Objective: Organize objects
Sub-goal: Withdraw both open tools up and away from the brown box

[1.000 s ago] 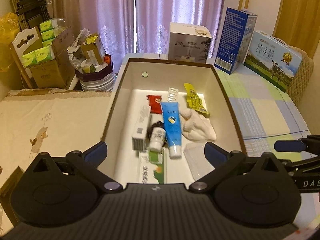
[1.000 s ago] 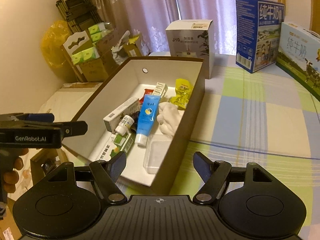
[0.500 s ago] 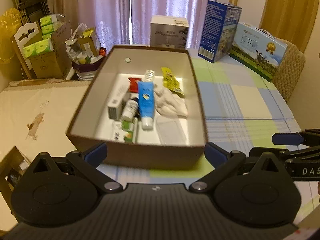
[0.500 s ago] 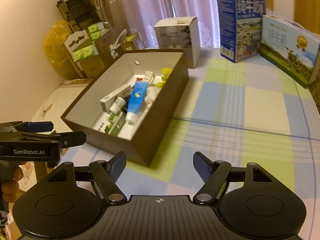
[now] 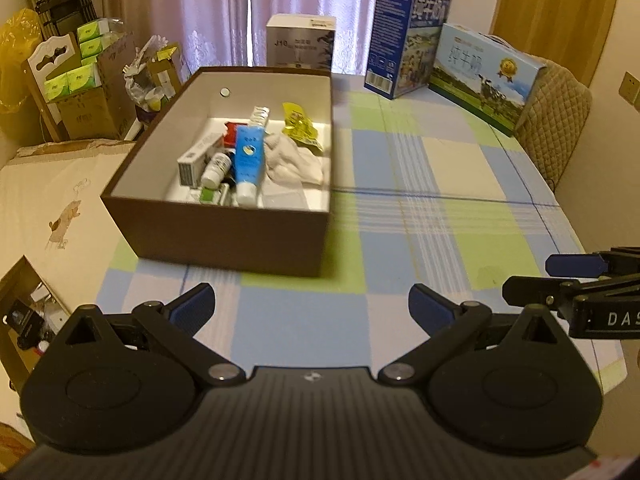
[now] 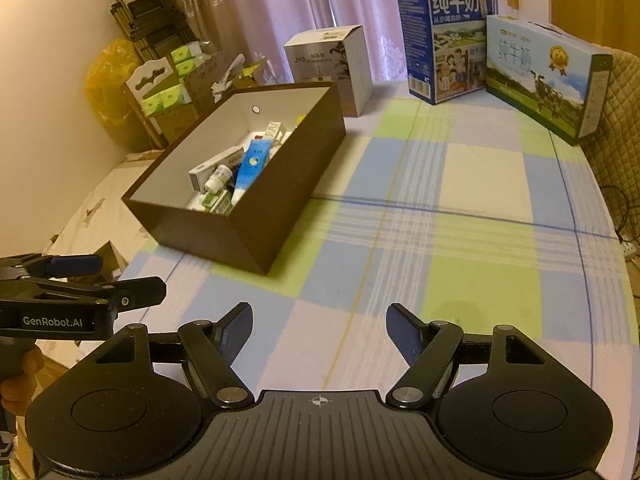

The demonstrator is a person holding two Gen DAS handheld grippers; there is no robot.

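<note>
Two grippers hovering over the checked tablecloth (image 5: 400, 168), both with jaws spread wide and gripping nothing: left gripper (image 5: 311, 304) showing blue pads (image 5: 192, 307) in its own view, right gripper (image 6: 319, 330) showing dark ridged pads (image 6: 402, 332). Reading "GenRobot.AI" on the side of the left gripper where it is entering the right wrist view, with a hand (image 6: 18, 376) wrapped around its handle, and "DAS" on the right gripper at the edge of the left wrist view. Sitting on the cloth ahead of both, well apart from the fingertips: brown box (image 5: 224, 236), open-topped and white inside, holding a blue tube (image 5: 249, 160) lying cap toward the camera, a small white bottle (image 5: 216, 169) just beside it, a long white carton (image 5: 194, 160), a green-and-white packet (image 5: 212, 196), a crumpled white cloth (image 5: 298, 160) and a yellow sachet (image 5: 300, 124). Standing behind the box: grey carton (image 6: 332, 68) marked "J10". Standing further right: dark blue milk carton (image 6: 444, 40) printed "纯牛奶", and a light blue milk case (image 6: 548, 76) bearing the same characters and a gold medal. Small print too blurred for reading.
</note>
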